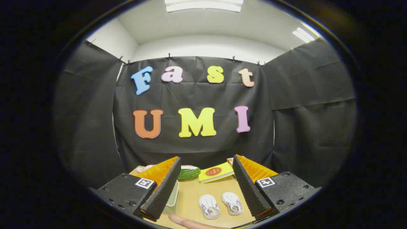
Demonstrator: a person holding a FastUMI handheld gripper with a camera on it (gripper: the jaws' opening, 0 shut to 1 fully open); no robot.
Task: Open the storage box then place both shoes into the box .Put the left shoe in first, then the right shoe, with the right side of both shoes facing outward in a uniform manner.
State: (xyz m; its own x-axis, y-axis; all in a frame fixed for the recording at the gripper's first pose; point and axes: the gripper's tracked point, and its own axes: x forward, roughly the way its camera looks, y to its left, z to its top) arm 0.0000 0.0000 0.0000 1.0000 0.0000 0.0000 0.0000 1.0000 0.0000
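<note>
The hand-held gripper (pixel 206 187) hung above the desk (pixel 190 194) with its fingers wide apart and nothing between them, aimed more at the booth's back wall than at the work; no step of the task looked begun. The pair of small white shoes (pixel 220 205) lay side by side on the desk, soles down and toes pointing toward the camera, in the gap between the fingers and below them; the one at 9 o'clock of the pair (pixel 209 206) sat just beside the one at 3 o'clock (pixel 232 203), apart by a narrow strip of wood. The storage box (pixel 173 195), a pale translucent container, showed partly behind the finger at 9 o'clock of the shoes; whether its lid was on could not be told. Beyond the shoes, at 12 o'clock, a yellow book (pixel 216 172) and a green striped object (pixel 188 173) lay near the far edge; a fingertip (pixel 182 220) of a person reached in at 6 o'clock.

By my reading the opening of the box was the step in hand; the next move called for tilting down and swinging toward 9 o'clock, to bring the lid's edge between the parted fingers before closing.
</note>
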